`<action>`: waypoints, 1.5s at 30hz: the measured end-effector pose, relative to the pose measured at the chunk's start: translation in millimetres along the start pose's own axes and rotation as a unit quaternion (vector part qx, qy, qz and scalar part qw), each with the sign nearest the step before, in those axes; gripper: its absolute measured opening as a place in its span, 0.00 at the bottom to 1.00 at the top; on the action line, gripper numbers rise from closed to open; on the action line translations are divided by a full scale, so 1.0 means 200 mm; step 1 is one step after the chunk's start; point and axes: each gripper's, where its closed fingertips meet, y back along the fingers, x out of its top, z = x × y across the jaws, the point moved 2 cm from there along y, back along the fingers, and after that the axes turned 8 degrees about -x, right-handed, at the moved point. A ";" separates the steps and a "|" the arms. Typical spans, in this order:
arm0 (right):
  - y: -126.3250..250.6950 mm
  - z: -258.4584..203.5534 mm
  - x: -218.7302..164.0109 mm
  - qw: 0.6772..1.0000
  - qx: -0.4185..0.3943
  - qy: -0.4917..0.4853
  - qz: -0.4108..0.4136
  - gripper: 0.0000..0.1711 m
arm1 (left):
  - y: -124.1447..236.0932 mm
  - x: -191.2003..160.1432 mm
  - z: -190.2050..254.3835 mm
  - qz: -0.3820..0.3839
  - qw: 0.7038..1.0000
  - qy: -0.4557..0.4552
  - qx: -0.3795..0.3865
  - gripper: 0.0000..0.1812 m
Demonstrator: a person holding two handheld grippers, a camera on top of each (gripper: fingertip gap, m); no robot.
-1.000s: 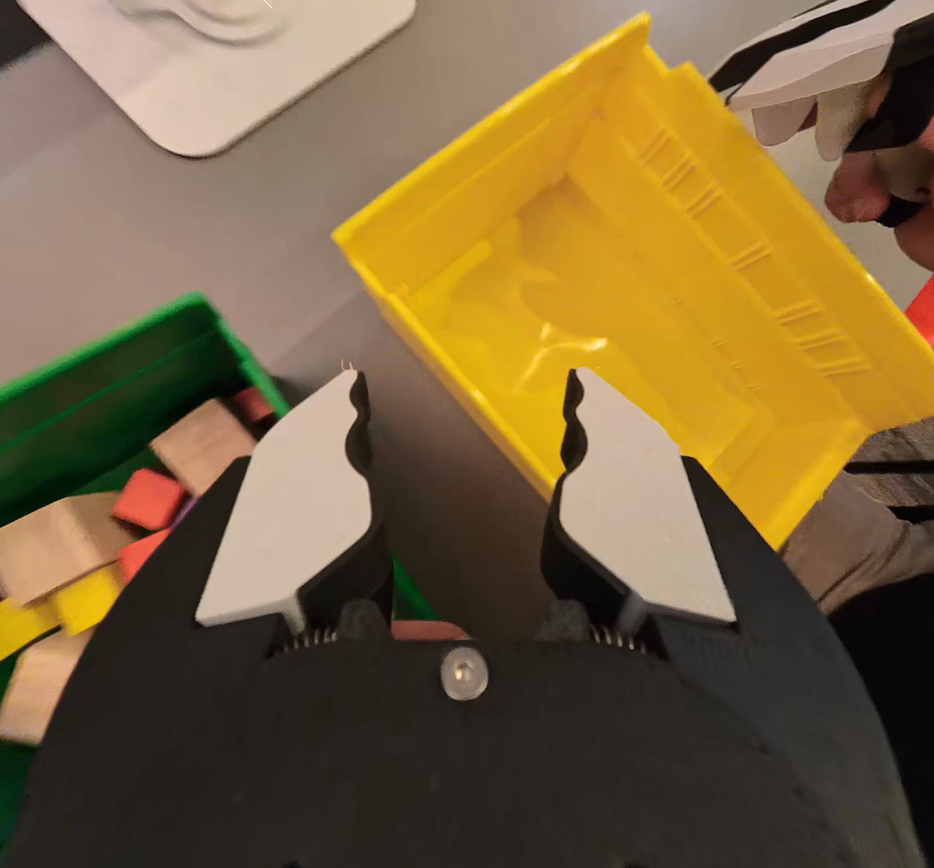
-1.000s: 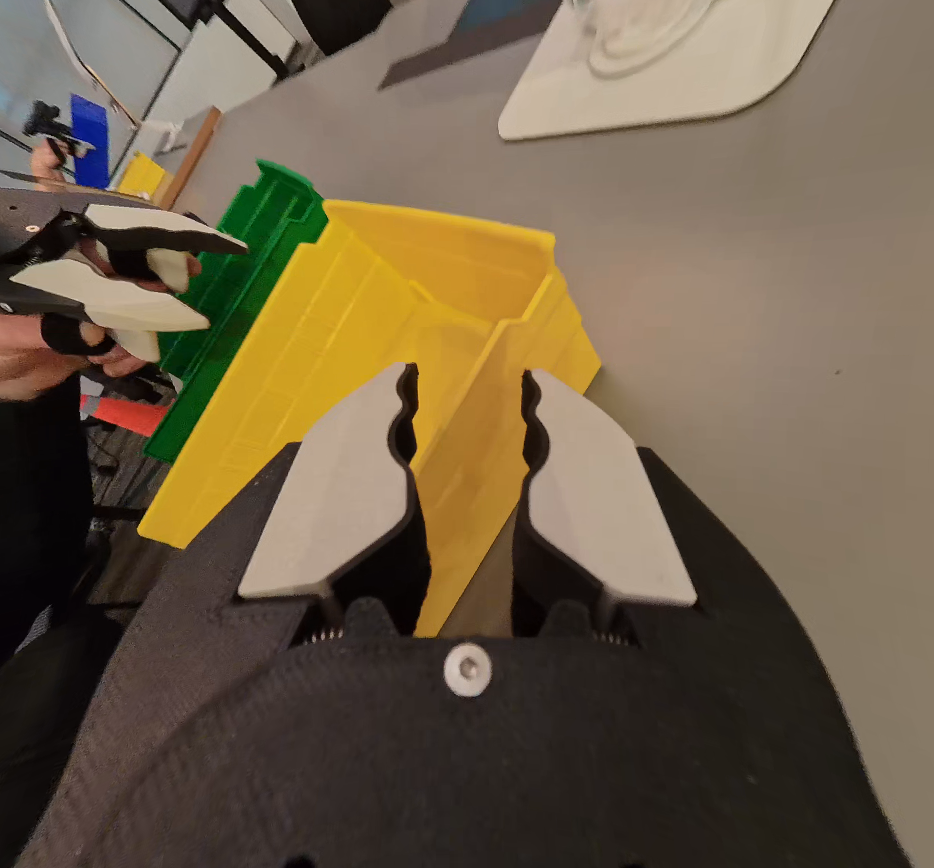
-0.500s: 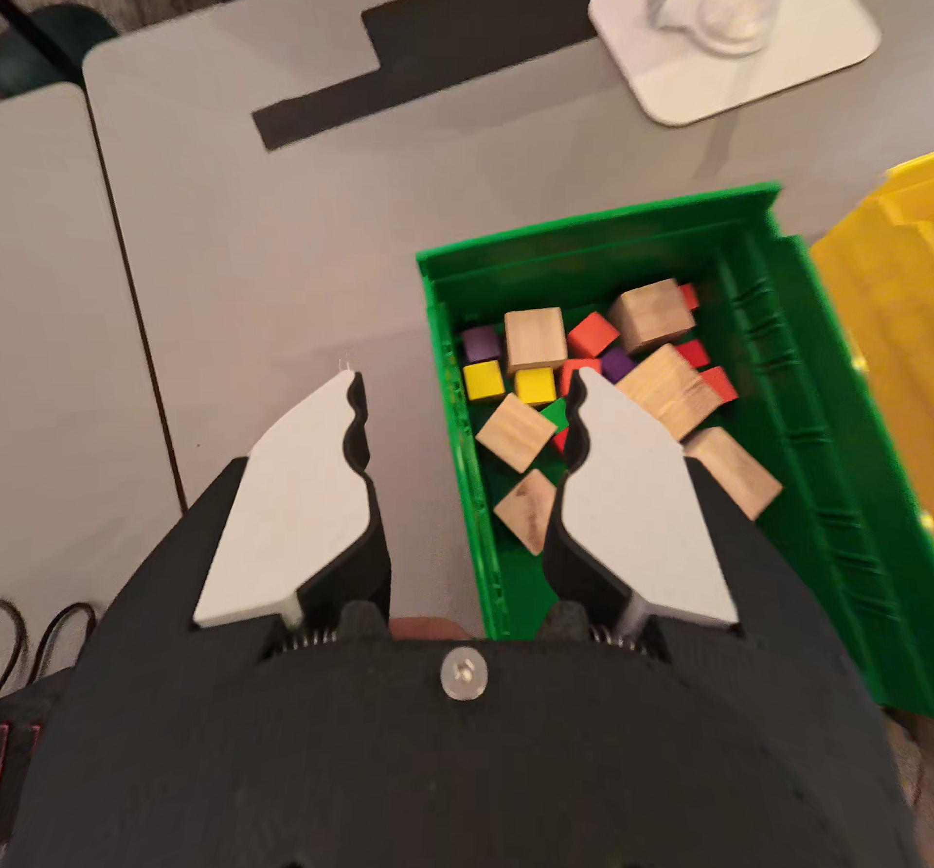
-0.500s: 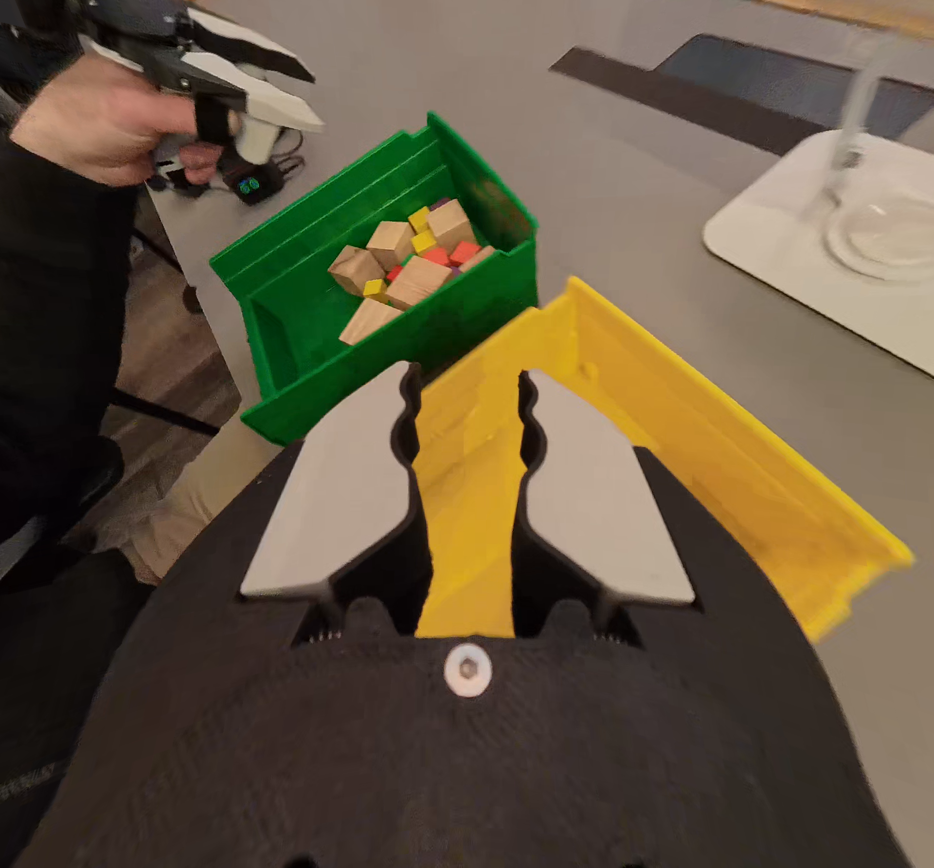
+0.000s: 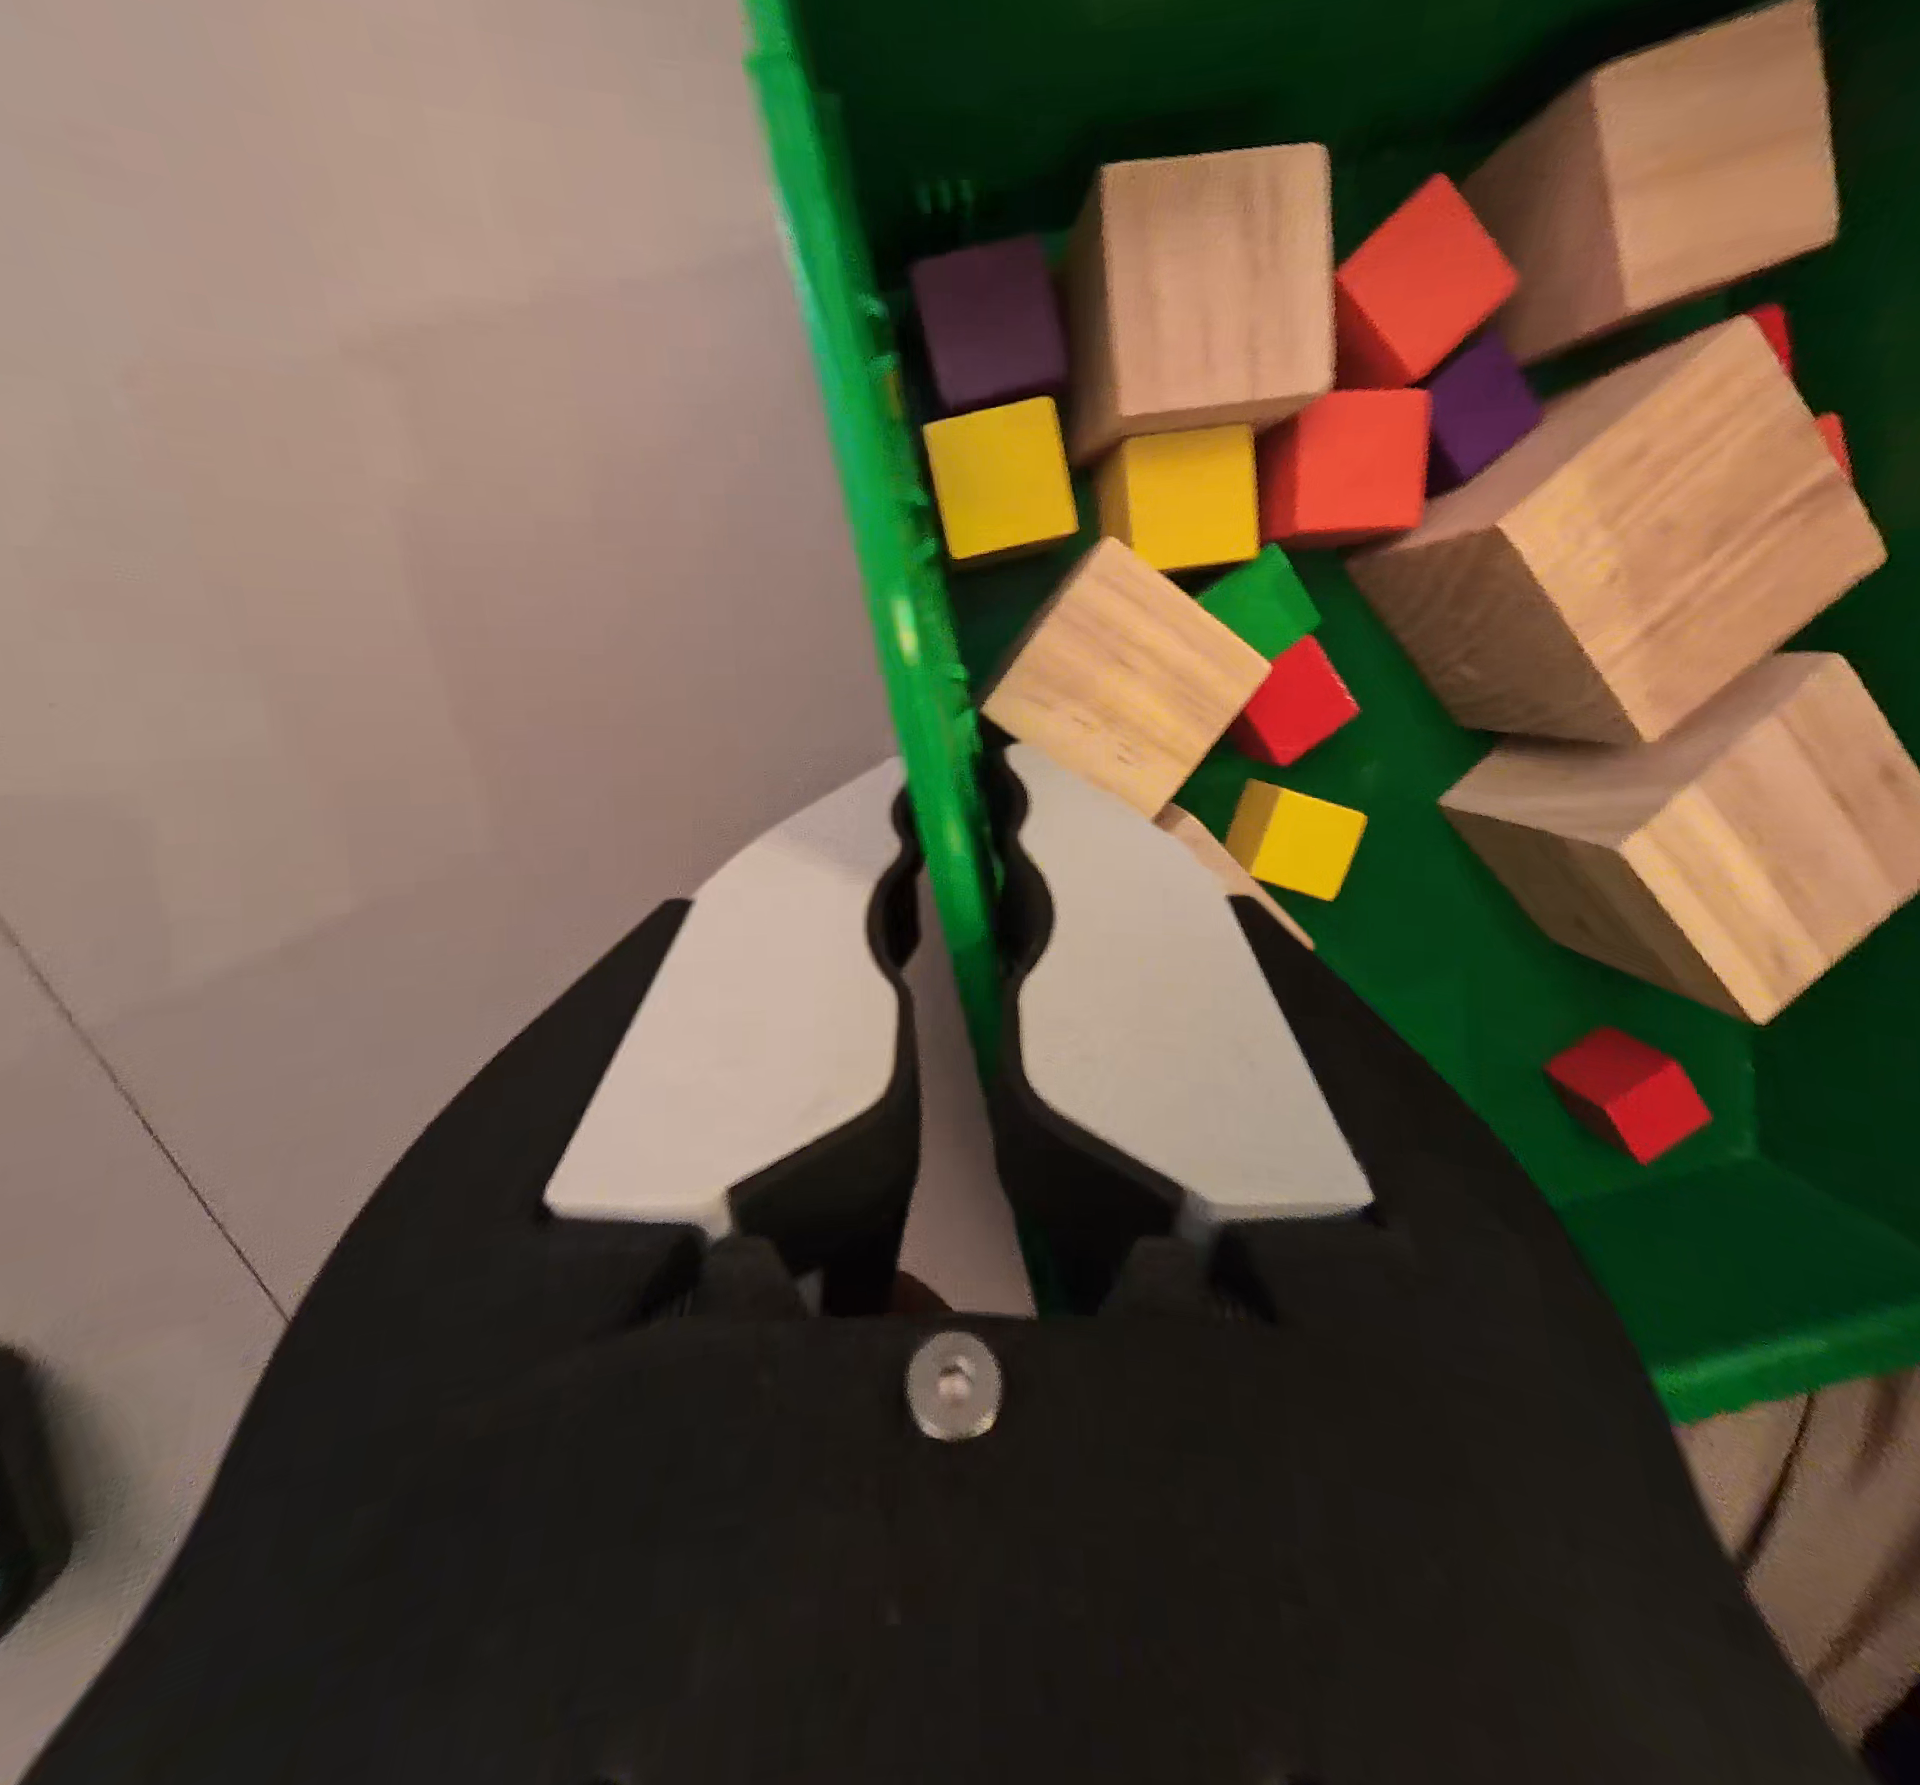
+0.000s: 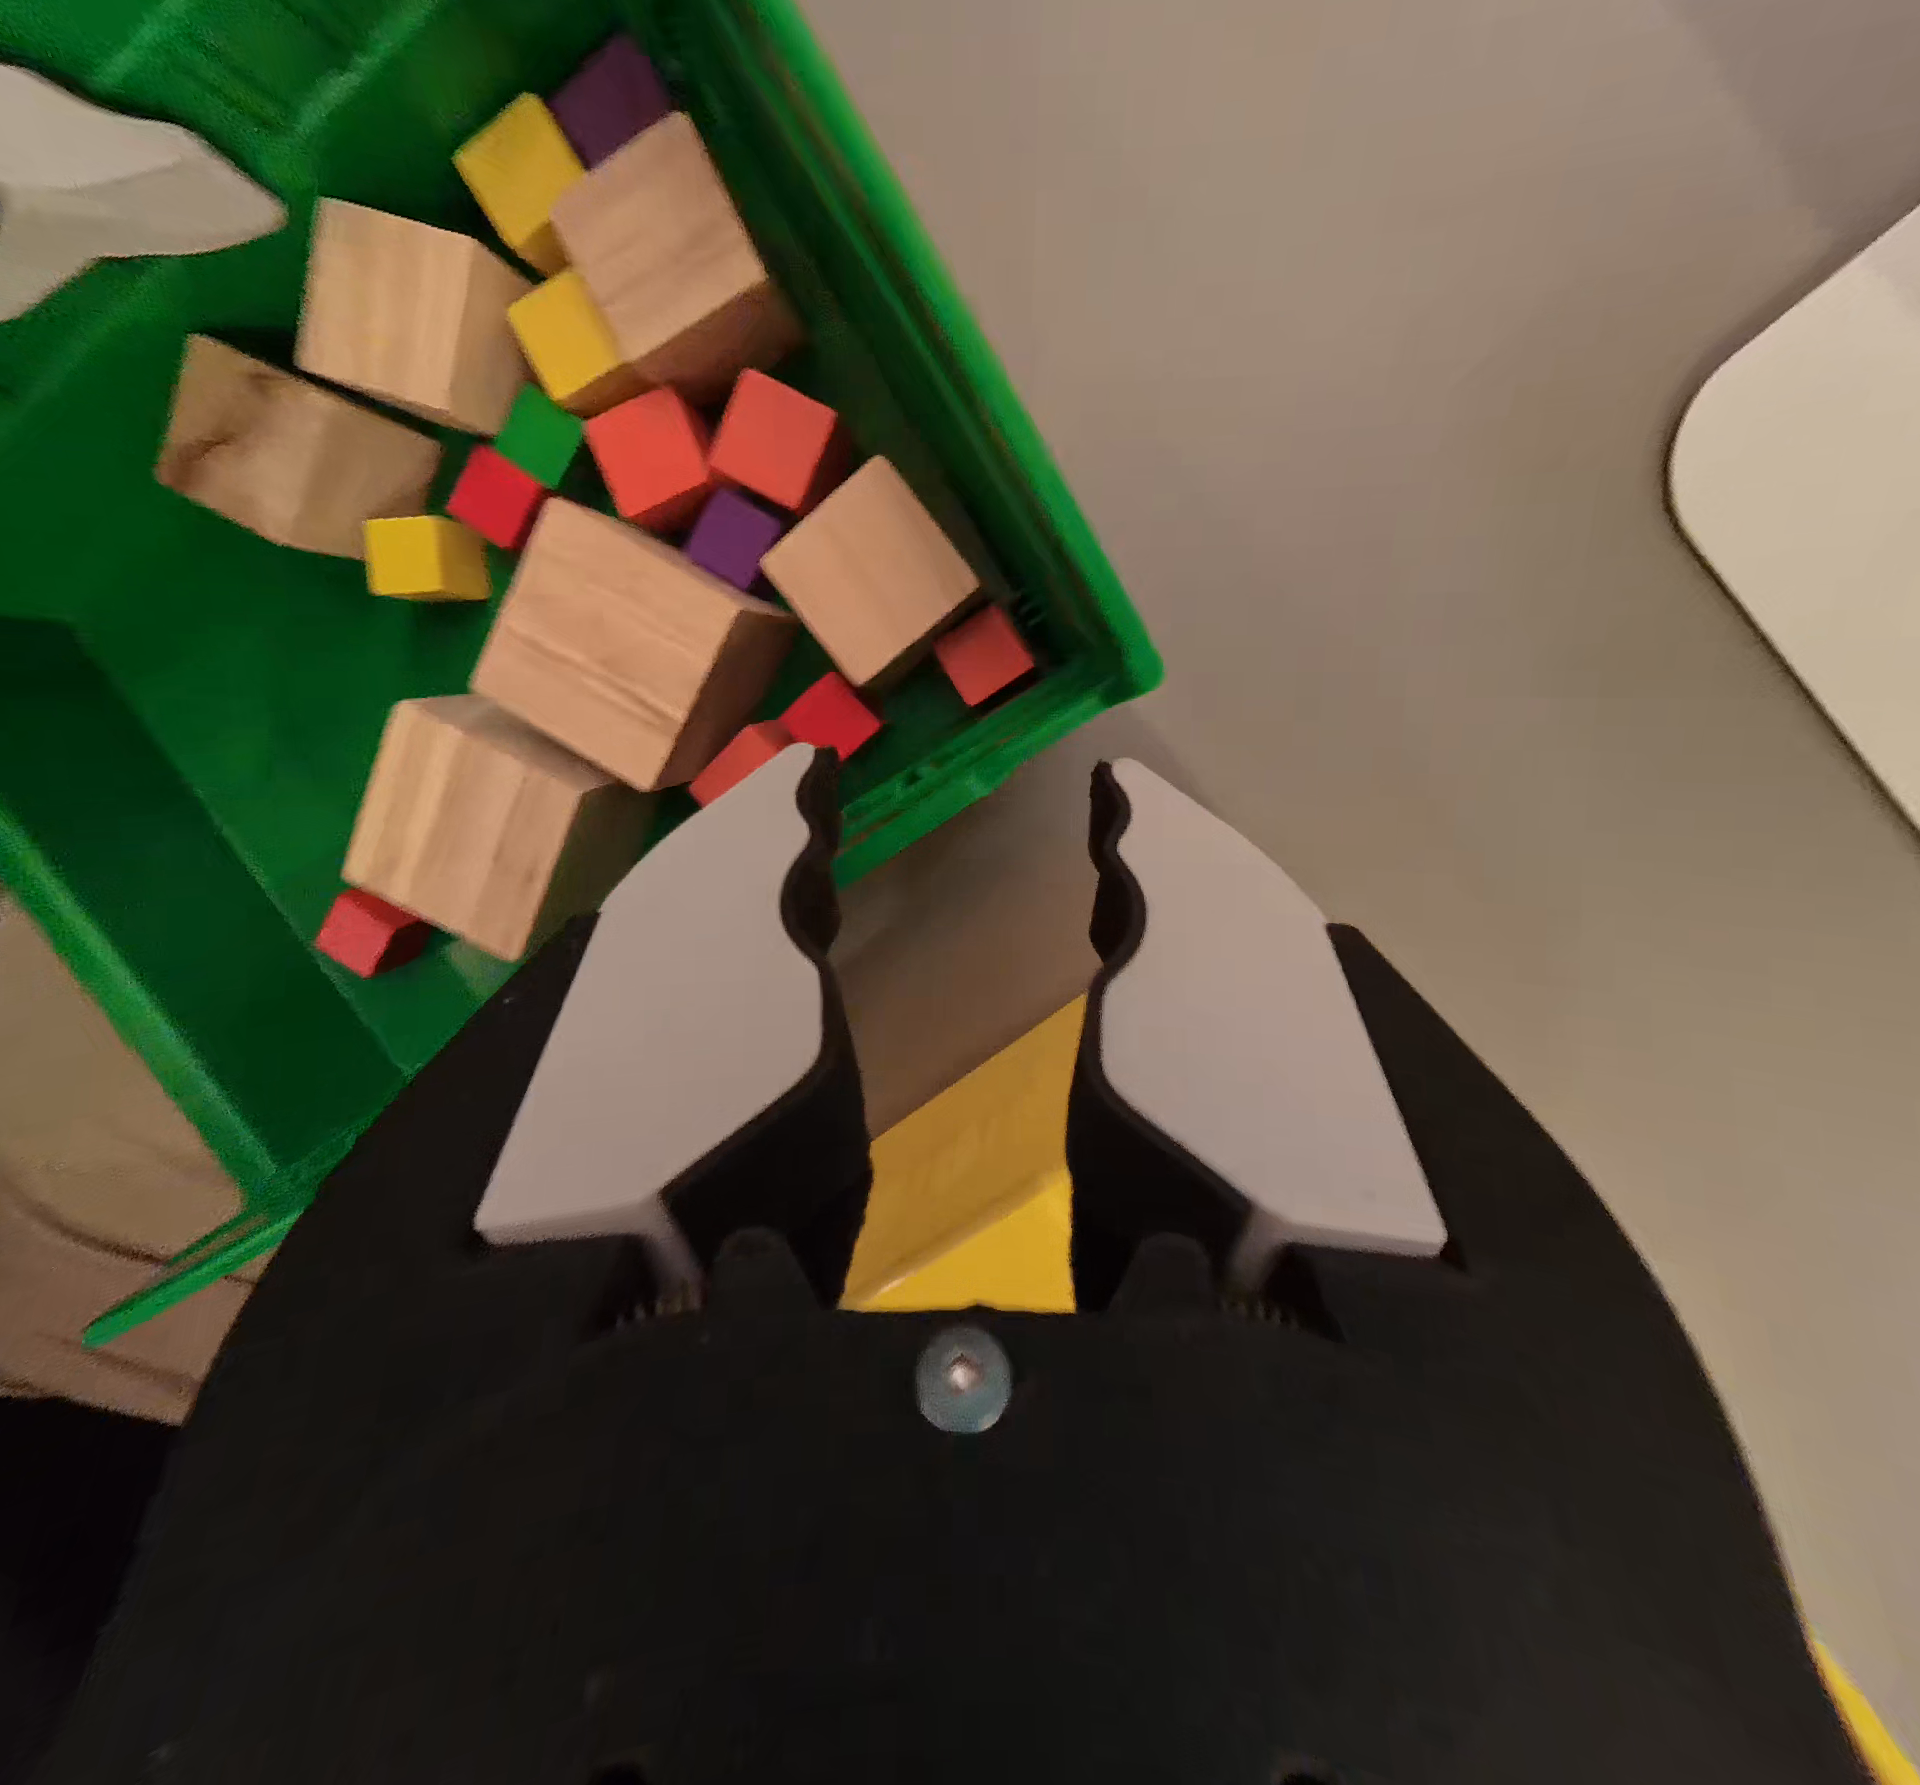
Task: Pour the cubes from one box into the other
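The green box (image 5: 821, 208) holds several wooden cubes (image 5: 1205, 291) and small red, orange, yellow, purple and green cubes. My left gripper (image 5: 951, 800) is shut on the box's left side wall, one finger outside and one inside. In the right wrist view the green box (image 6: 187, 779) and its cubes (image 6: 623, 634) lie at the upper left. My right gripper (image 6: 956, 769) is open, its left fingertip just over the box's near corner. A piece of the yellow box (image 6: 966, 1205) shows low between its fingers. A left gripper finger (image 6: 125, 197) shows at the far left.
The grey table (image 5: 416, 385) stretches left of the green box. A white mat (image 6: 1829, 509) lies at the right edge. A dark object (image 5: 21, 1486) sits at the lower left, and tan cloth (image 5: 1818, 1548) shows below the box.
My left gripper has come down and shut on the green box's left wall. My right gripper has swung from over the yellow box toward the green box, and its jaws stand a little wider.
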 end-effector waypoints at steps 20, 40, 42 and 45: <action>-0.25 0.04 0.10 0.983 0.033 0.028 -0.180 0.05 | 0.01 -0.03 -0.01 -0.009 0.999 -0.041 0.001 0.05; -0.01 0.13 0.12 0.987 0.056 0.050 -0.141 0.03 | 0.20 0.15 0.07 0.013 0.997 -0.076 0.022 0.02; 0.04 0.17 0.13 0.989 0.054 0.046 -0.131 0.03 | 0.24 0.22 0.09 0.014 0.996 -0.086 0.027 0.03; 0.16 0.24 0.16 0.992 0.058 0.032 -0.103 0.04 | 0.35 0.35 0.13 0.020 0.993 -0.105 0.040 0.02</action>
